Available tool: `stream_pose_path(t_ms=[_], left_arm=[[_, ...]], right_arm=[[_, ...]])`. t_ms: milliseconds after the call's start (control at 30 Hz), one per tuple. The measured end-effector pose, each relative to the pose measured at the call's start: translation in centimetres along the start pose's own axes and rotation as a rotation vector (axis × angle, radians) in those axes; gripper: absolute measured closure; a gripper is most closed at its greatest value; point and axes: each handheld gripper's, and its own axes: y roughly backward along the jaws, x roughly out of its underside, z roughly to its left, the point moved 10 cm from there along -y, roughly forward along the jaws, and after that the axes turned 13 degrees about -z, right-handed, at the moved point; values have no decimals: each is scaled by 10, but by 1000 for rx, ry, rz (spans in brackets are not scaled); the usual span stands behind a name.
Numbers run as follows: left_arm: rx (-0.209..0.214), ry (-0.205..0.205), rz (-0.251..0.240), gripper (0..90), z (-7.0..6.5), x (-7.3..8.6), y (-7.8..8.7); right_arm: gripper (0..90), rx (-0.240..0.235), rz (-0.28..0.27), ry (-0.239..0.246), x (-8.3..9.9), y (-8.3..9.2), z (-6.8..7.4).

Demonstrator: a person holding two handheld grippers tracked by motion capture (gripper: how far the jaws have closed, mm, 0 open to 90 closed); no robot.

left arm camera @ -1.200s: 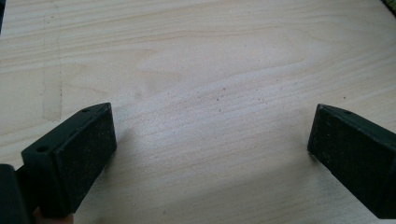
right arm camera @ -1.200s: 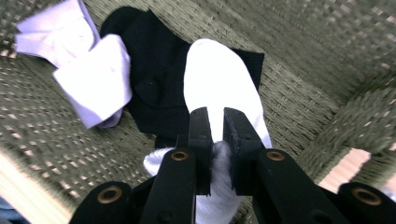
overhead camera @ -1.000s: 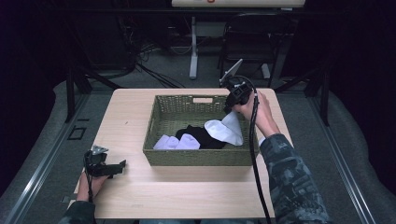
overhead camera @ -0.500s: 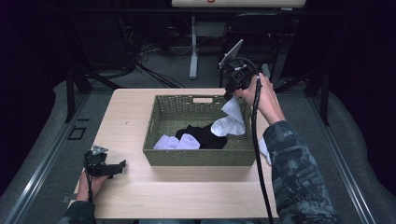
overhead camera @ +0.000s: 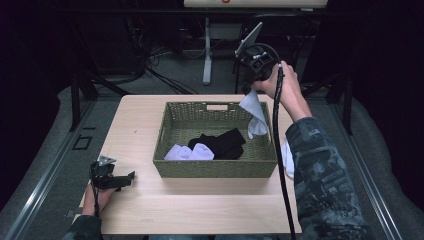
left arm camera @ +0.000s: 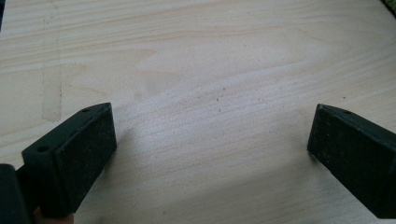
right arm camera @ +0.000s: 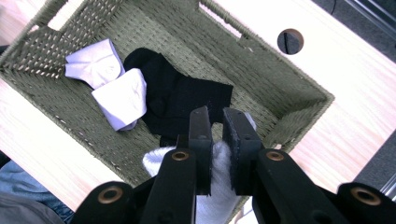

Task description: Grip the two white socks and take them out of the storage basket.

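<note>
We are raising the right claw (overhead camera: pixel 248 88) higher and farther back over the far right corner of the woven basket (overhead camera: pixel 215 168), and the white sock (overhead camera: pixel 254 116) pinched between its jaws is now hanging clear above the basket floor, no longer lying beside the black sock (overhead camera: pixel 222 142).

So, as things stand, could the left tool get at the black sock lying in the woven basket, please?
Probably yes. The left tool is open and holds nothing, low on the wooden table beside the woven green basket. The black sock lies uncovered; only the basket wall intervenes, so it must lift over.
</note>
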Motion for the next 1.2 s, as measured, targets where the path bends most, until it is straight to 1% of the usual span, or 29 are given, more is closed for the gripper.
stream_pose_path(t_ms=[33,200,333,400,600,667,933,1067,1200], left_arm=[[-4,1,-5,11,0,0,0],[0,0,0,11,0,0,0],[-1,0,-2,11,0,0,0],[-3,1,-4,11,0,0,0],[0,0,0,11,0,0,0],[-5,4,-7,11,0,0,-1],[-1,3,-2,11,0,0,0],[-1,3,-2,11,0,0,0],[-1,3,-2,11,0,0,0]], right_arm=[[822,2,-7,0,-2,3,0],[822,11,-29,-1,-9,17,-2],[821,27,-39,1,-13,29,-3],[821,36,-45,5,-14,35,-5],[821,67,-59,-4,-13,56,-13],[821,81,-65,-9,-12,63,-18],[821,123,-85,-51,3,90,-43],[820,136,-103,-80,13,100,-55],[820,157,-95,-103,27,106,-69]])
